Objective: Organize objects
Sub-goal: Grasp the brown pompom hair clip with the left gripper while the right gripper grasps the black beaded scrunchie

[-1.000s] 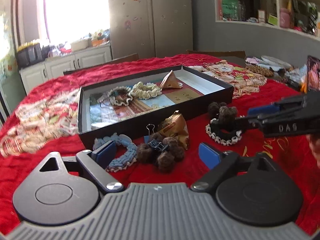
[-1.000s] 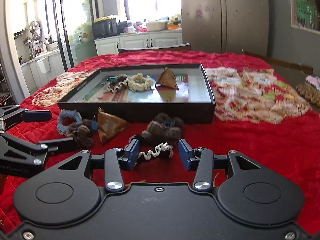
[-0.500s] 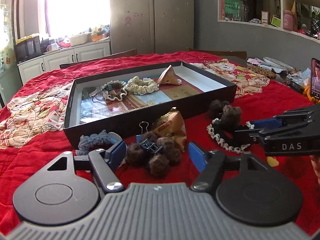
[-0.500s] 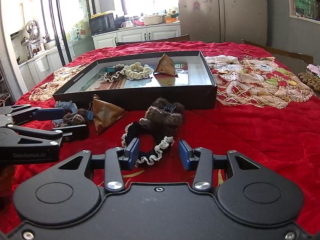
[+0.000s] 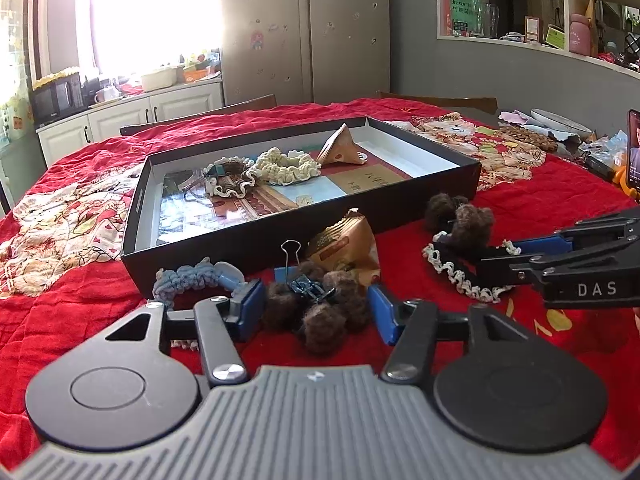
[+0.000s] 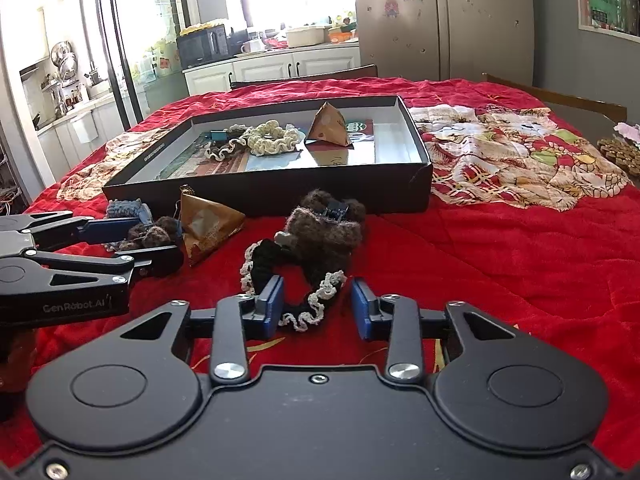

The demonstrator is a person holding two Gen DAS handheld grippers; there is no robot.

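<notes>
On the red cloth, a brown pom-pom scrunchie (image 5: 316, 316) with a black binder clip lies between the blue pads of my left gripper (image 5: 316, 310). The jaws are closing and the pads stand right at its sides. My right gripper (image 6: 316, 306) is closing around a black scrunchie with a cream lace edge (image 6: 304, 304); a gap shows at the right pad. A fuzzy brown scrunchie (image 6: 328, 228) lies on that black one. Behind them, a black box (image 5: 304, 236) holds a cream scrunchie (image 5: 288, 166) and a triangular packet (image 5: 340, 146). From the left wrist, the right gripper (image 5: 498, 258) is seen side-on.
A blue-grey scrunchie (image 5: 188, 280) and a brown triangular packet (image 5: 344, 248) lie in front of the box. A patterned cloth (image 6: 512, 152) covers the table to the right. A phone (image 5: 634, 152) stands at the far right edge. Chair backs (image 5: 240, 104) line the far side.
The left jaws have narrowed from wide apart to close beside the pom-pom scrunchie. The right jaws have narrowed a little around the black scrunchie. Nothing has been lifted.
</notes>
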